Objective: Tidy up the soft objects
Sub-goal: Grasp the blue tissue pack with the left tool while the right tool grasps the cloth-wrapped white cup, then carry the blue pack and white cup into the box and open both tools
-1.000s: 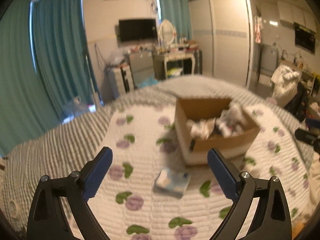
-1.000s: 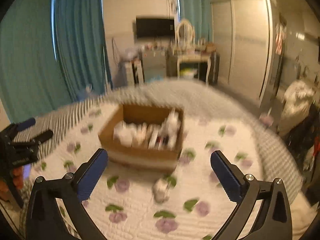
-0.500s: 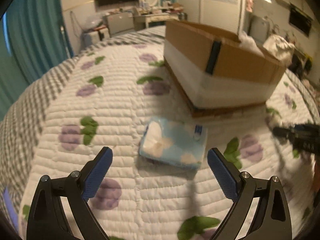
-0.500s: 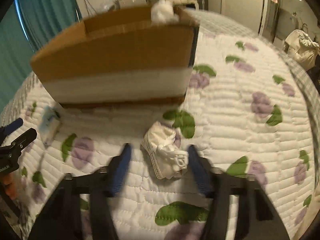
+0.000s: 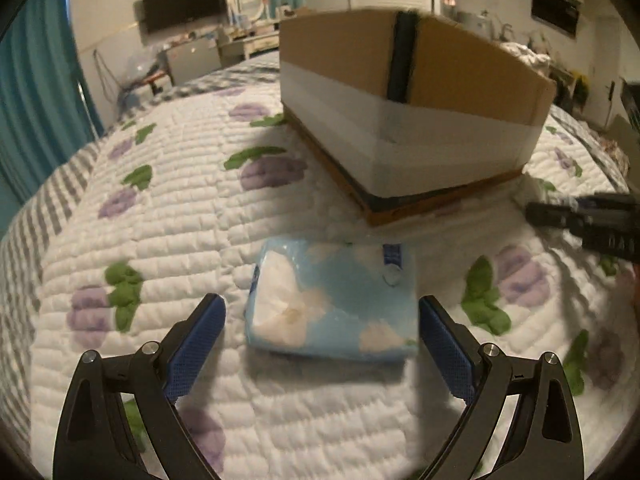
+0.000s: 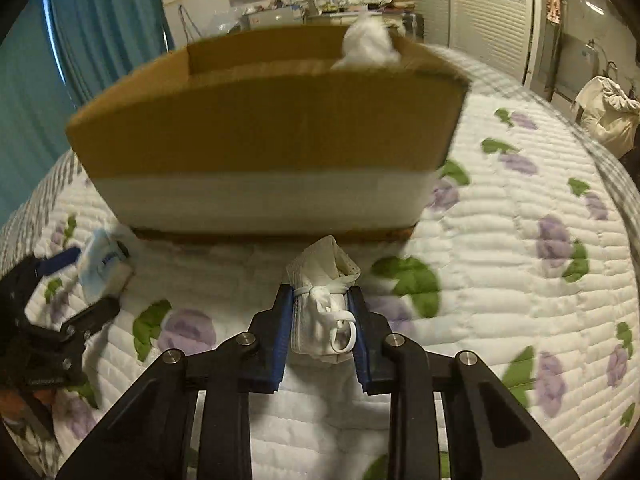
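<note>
A blue and white tissue pack (image 5: pixel 332 304) lies flat on the quilted bed. My left gripper (image 5: pixel 322 312) is open, its jaws on either side of the pack. In the right wrist view my right gripper (image 6: pixel 320 300) is shut on a rolled white face mask (image 6: pixel 322 300) resting on the quilt. A cardboard box (image 5: pixel 400 92) stands just behind both; it also shows in the right wrist view (image 6: pixel 264 128), with a white soft item (image 6: pixel 366 46) sticking out of it. The tissue pack (image 6: pixel 102 266) and the left gripper (image 6: pixel 76 276) appear at the left there.
The quilt (image 5: pixel 180 208) with purple flowers covers the bed. The right gripper's tip (image 5: pixel 584 220) shows at the right edge of the left wrist view. Teal curtains (image 6: pixel 104 28), a dresser and a wardrobe stand beyond the bed.
Both grippers have come down to the quilt. The left one now straddles the tissue pack. The right one has closed on the white mask.
</note>
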{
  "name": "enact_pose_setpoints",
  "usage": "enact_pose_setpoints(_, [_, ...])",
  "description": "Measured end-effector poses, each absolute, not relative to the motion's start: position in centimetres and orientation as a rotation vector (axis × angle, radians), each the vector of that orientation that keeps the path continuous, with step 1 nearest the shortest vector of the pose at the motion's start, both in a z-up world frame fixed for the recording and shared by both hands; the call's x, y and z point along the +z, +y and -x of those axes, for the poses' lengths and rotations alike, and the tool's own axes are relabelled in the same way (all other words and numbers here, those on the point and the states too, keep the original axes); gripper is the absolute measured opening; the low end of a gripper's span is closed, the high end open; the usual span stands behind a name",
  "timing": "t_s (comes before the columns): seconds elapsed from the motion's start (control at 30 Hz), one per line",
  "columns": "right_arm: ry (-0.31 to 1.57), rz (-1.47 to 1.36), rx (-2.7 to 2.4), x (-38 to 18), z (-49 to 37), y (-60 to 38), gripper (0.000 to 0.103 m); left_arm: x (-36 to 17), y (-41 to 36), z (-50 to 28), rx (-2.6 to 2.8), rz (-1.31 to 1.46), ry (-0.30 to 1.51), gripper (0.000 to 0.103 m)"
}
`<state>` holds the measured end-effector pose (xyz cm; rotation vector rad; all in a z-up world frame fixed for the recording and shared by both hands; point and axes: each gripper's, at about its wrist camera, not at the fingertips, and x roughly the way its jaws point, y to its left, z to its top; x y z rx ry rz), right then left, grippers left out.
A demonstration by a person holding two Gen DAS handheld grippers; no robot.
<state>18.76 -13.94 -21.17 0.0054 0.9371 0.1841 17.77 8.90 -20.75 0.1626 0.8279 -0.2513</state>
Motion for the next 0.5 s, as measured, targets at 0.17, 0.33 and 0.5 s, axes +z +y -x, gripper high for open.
enact_pose_setpoints(0.17, [0.926, 0.027, 0.170, -21.4, -18.6, -13.1, 0.026, -21.0, 9.6, -18.3, -0.261, -0.094, 0.837, 0.091])
enact_pose_setpoints(0.33, [0.916, -0.002, 0.180, -21.2, -18.3, -13.2, 0.026, -20.4, 8.8, -17.7, -0.252, -0.116, 0.832, 0.072])
enact_pose_setpoints(0.5, [0.895, -0.009, 0.203, -20.3, -16.9, -14.0, 0.026, -18.8, 8.0, -16.0, -0.246, -0.104, 0.821, 0.072])
